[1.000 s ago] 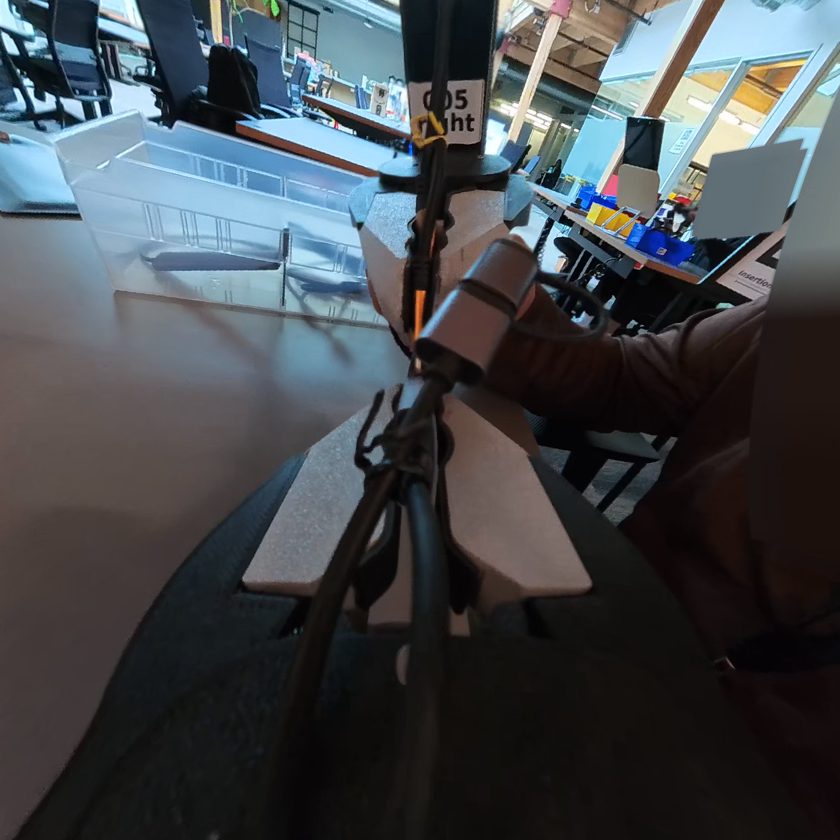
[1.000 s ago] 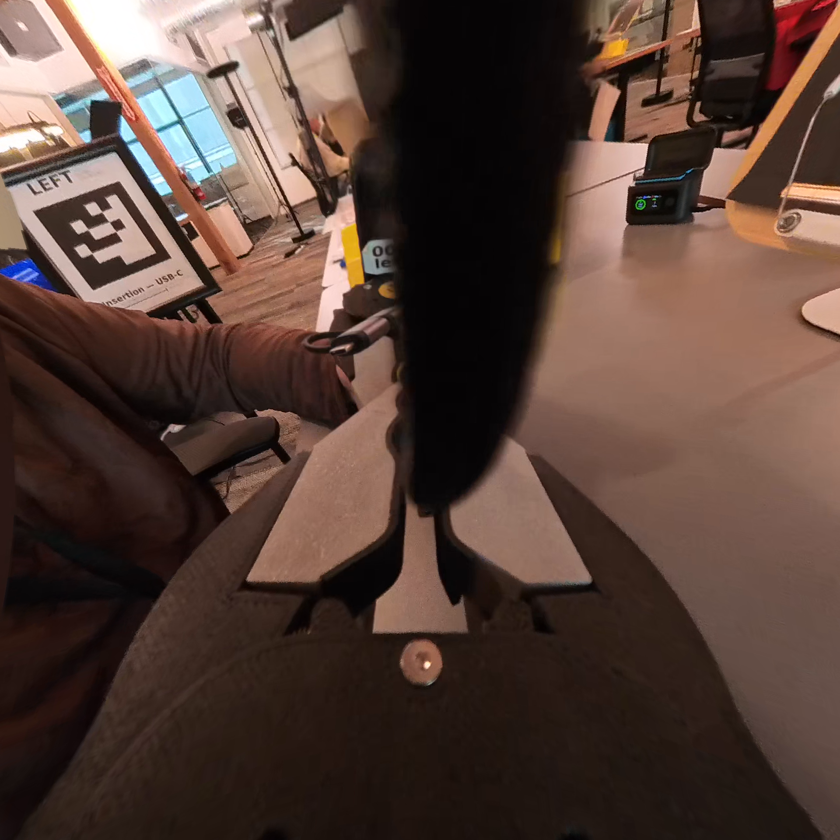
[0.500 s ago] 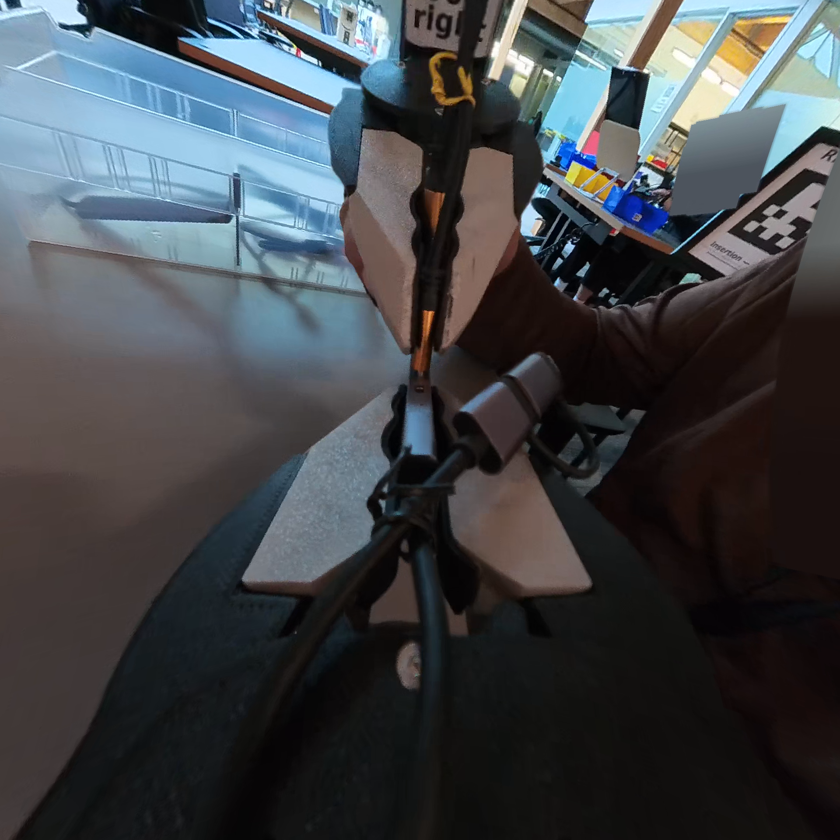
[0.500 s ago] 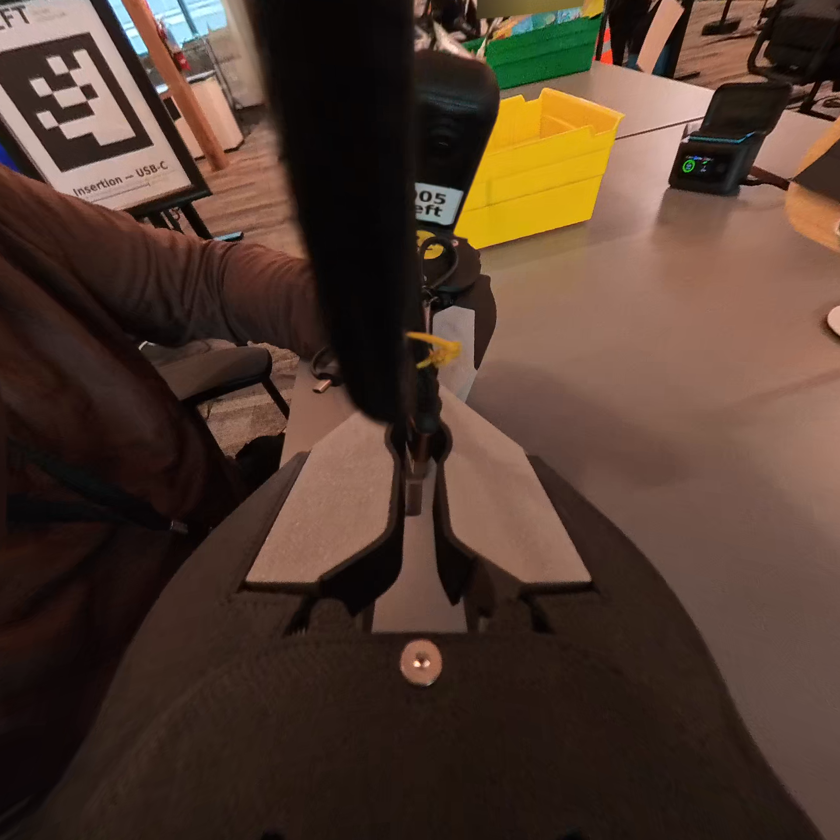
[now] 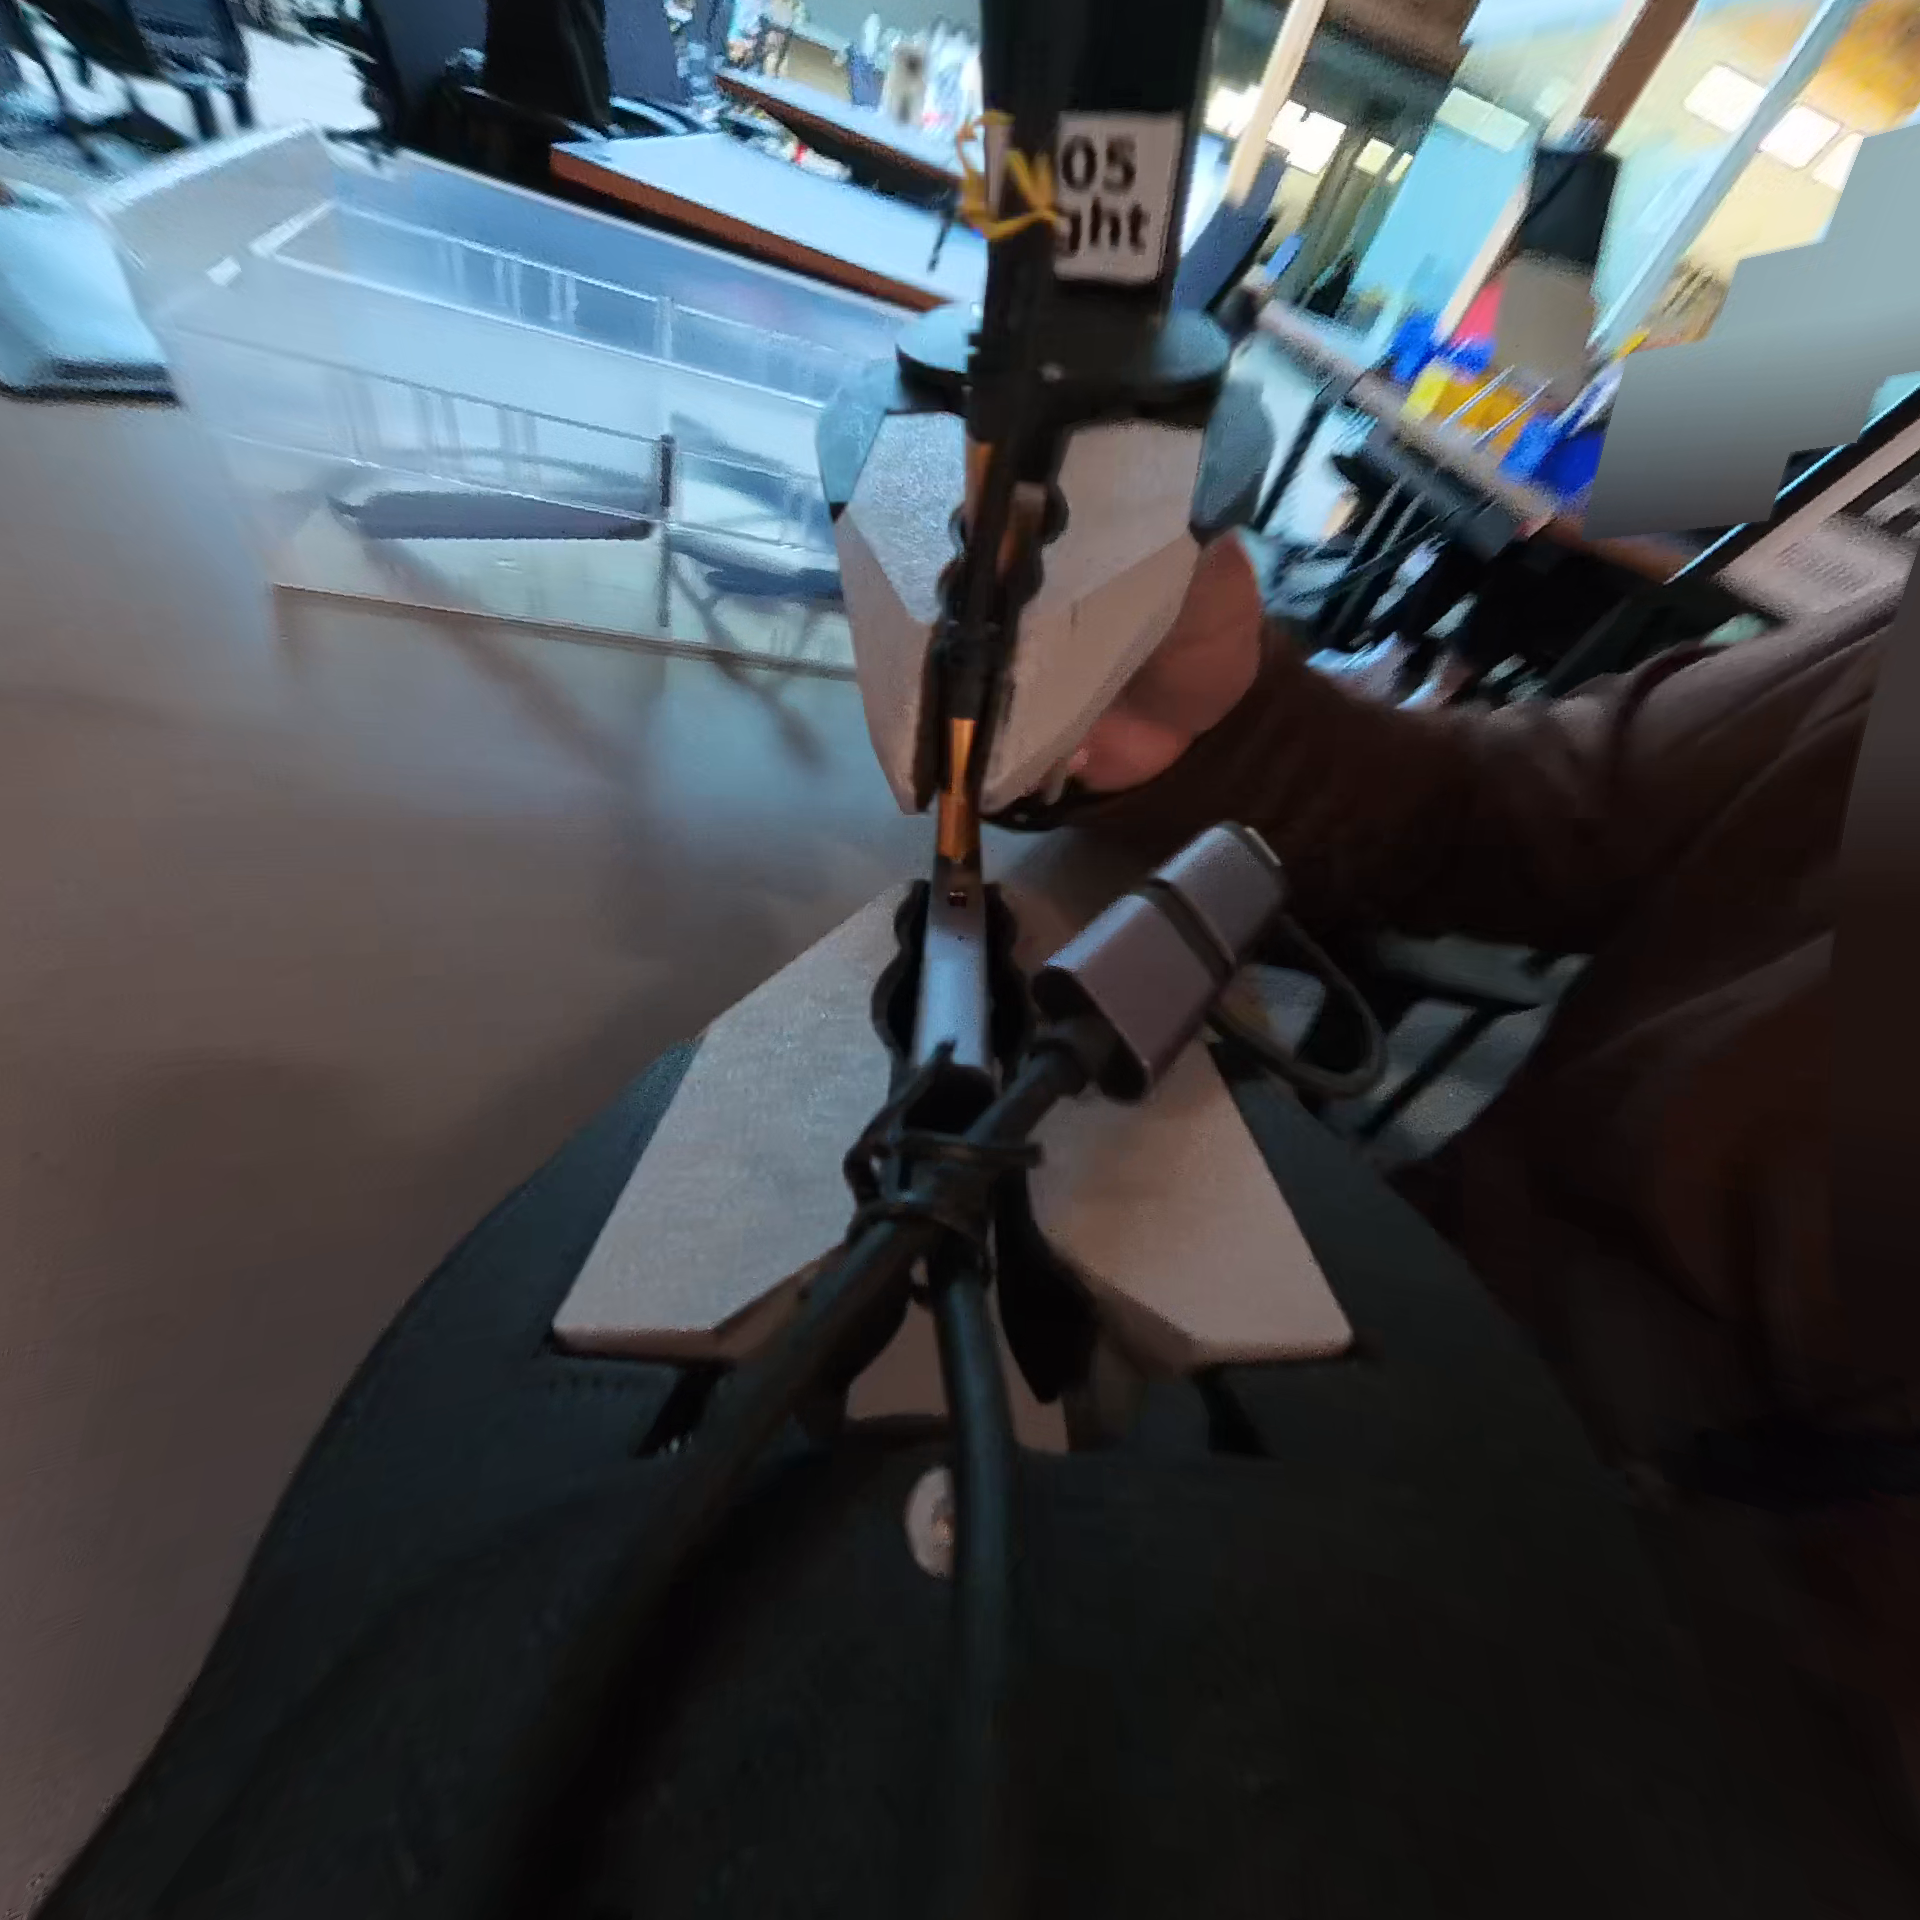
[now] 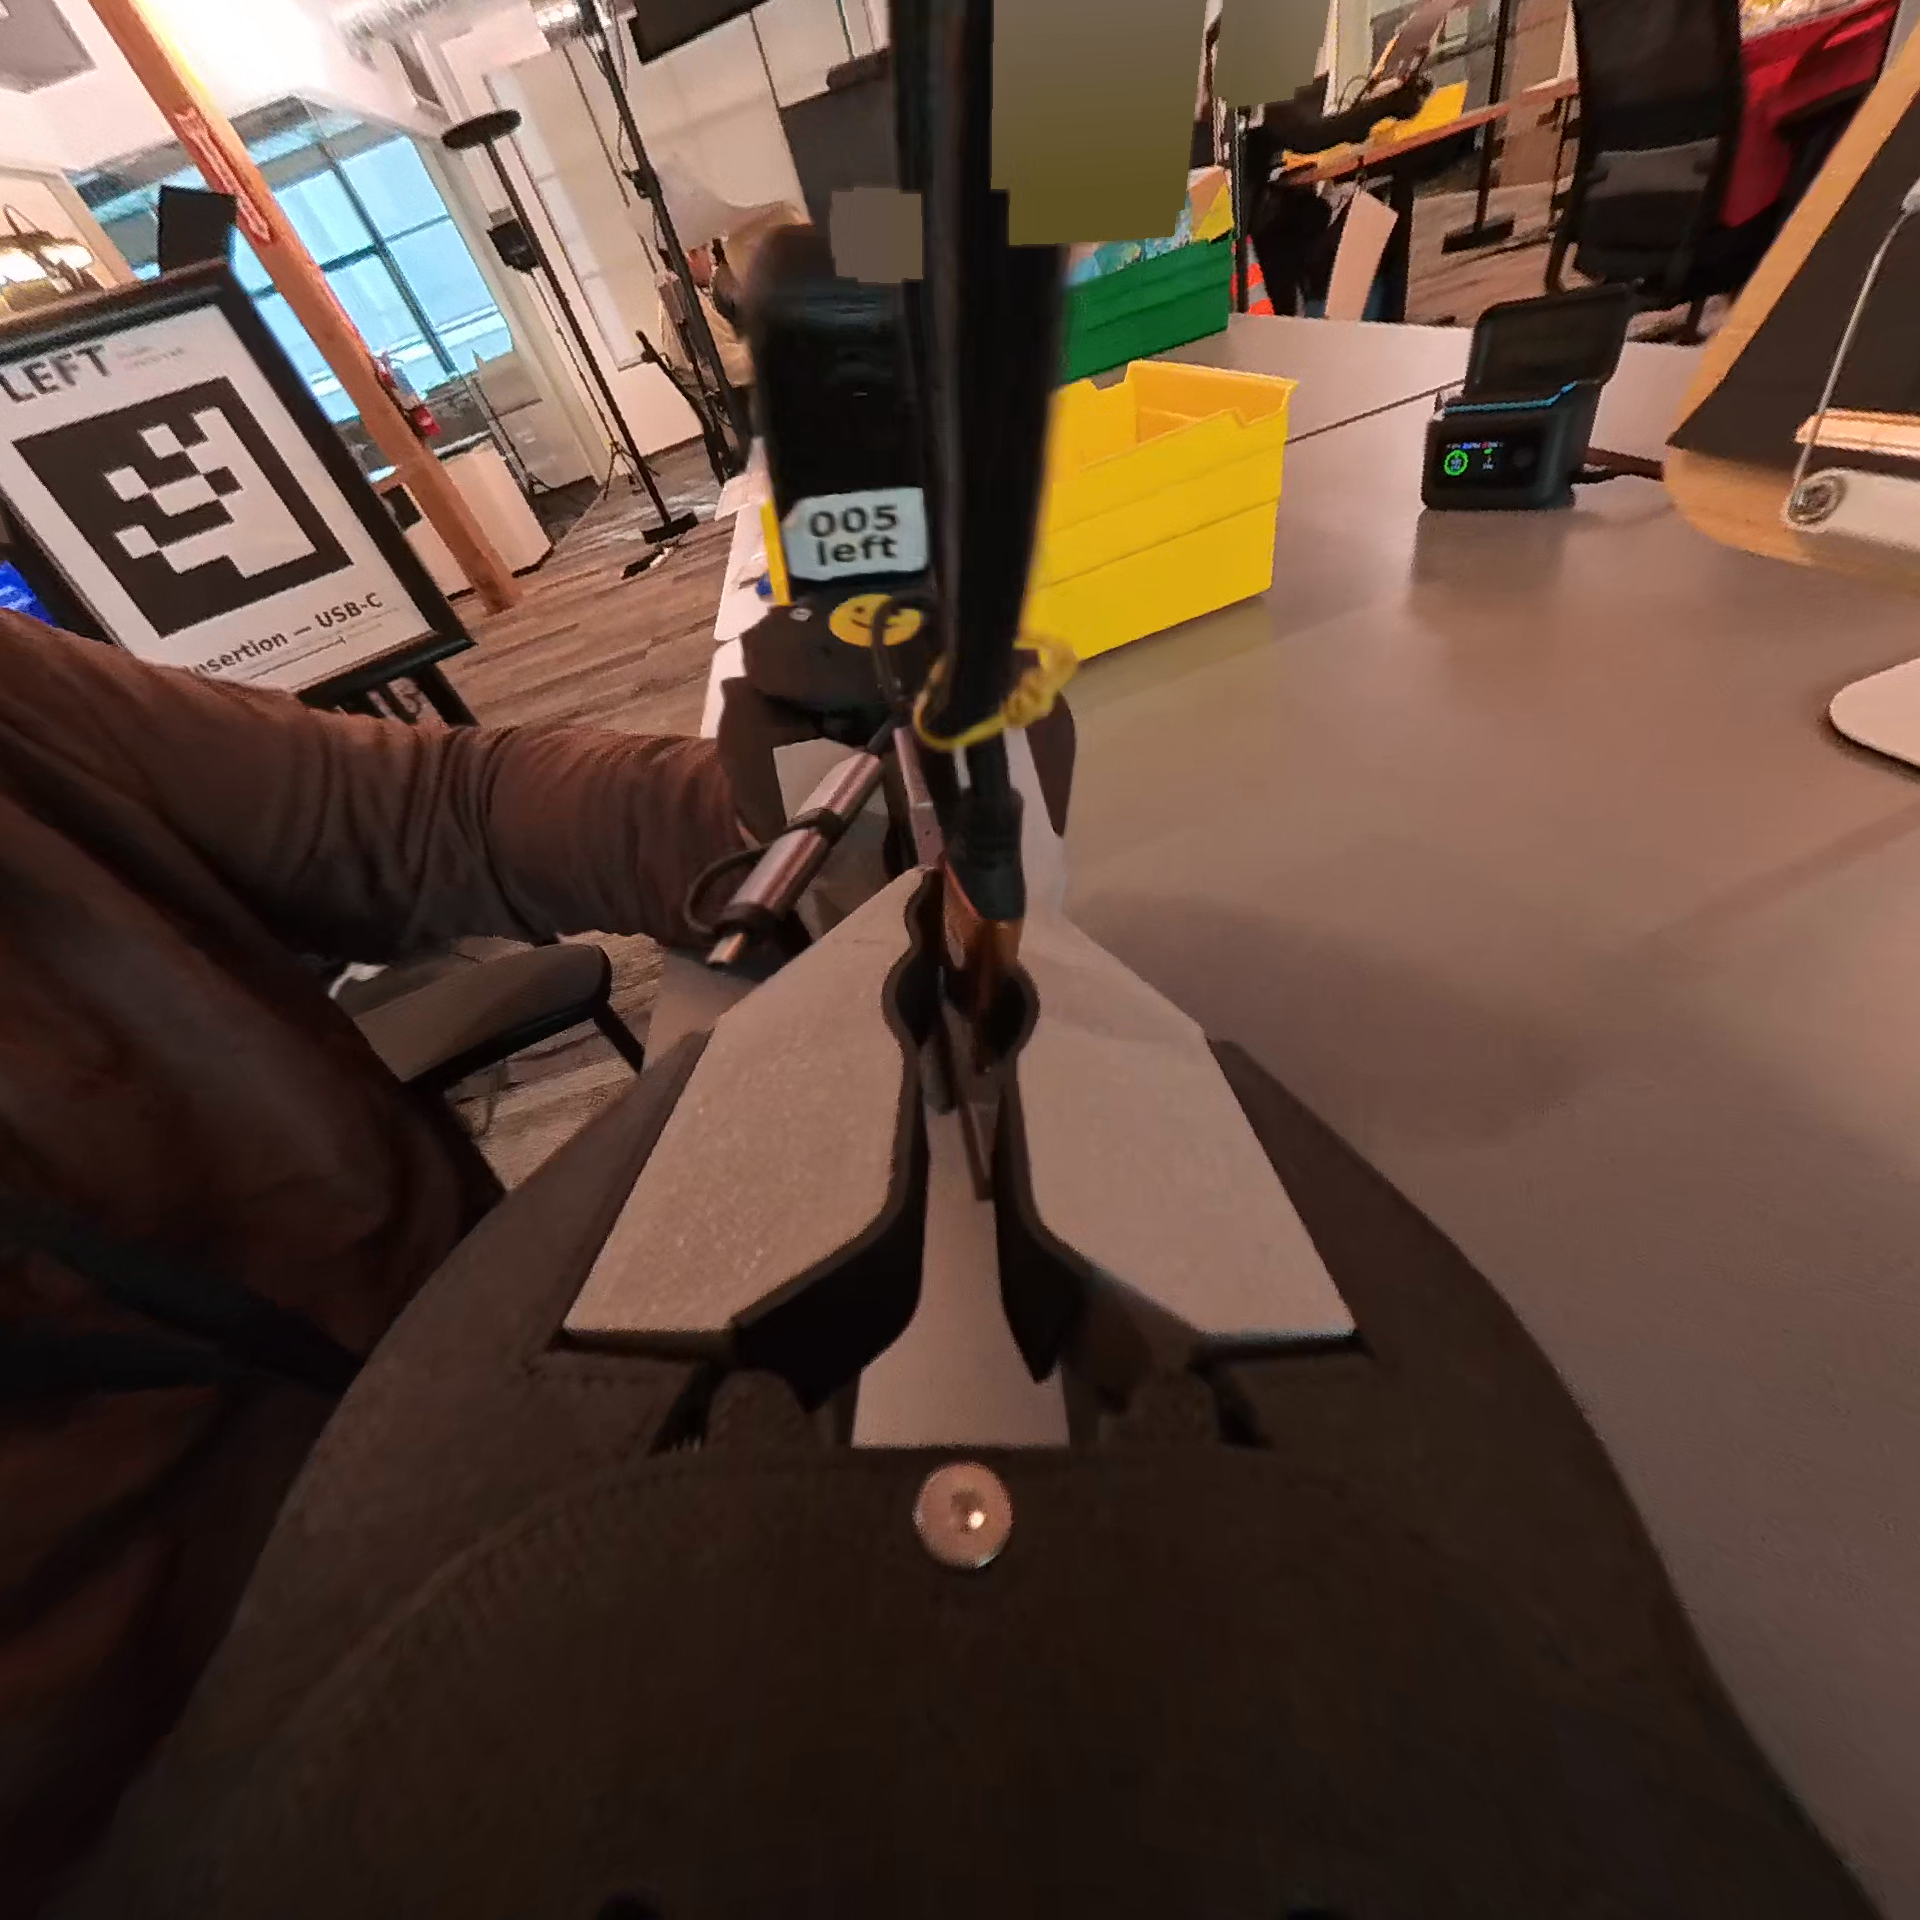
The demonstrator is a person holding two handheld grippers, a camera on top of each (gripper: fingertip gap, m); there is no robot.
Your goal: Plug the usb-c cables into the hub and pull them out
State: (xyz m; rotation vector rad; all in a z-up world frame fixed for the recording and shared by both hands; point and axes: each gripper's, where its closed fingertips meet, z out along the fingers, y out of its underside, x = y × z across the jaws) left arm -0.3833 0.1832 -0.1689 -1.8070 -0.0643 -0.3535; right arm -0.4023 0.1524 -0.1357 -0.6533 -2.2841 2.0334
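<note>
In the left wrist view my left gripper [image 5: 951, 904] is shut on a thin grey hub [image 5: 954, 987], seen edge-on. A grey adapter [image 5: 1153, 977] on a short cable hangs just right of it. My right gripper [image 5: 961, 800] points down at the hub, shut on a black usb-c cable with an orange plug [image 5: 956, 758]. The plug's tip meets the hub's top end; I cannot tell how deep it sits. In the right wrist view my right gripper [image 6: 961, 914] holds the orange plug [image 6: 977, 935] against the hub [image 6: 920, 810] in the left gripper [image 6: 935, 831].
A clear plastic bin [image 5: 468, 395] stands at the table's back left. A yellow bin [image 6: 1164, 499], a small black device with a screen [image 6: 1507, 447] and a white stand base [image 6: 1881, 717] are on the grey table. A person's brown sleeve [image 5: 1558, 810] and a marker sign [image 6: 197, 488] are beside it. The tips of one gripper are about 4 cm away from the tips of the other.
Over the last second the two grippers lined up and the orange plug came onto the hub's end. The grey adapter swung down to the right. Little differs from half a second ago.
</note>
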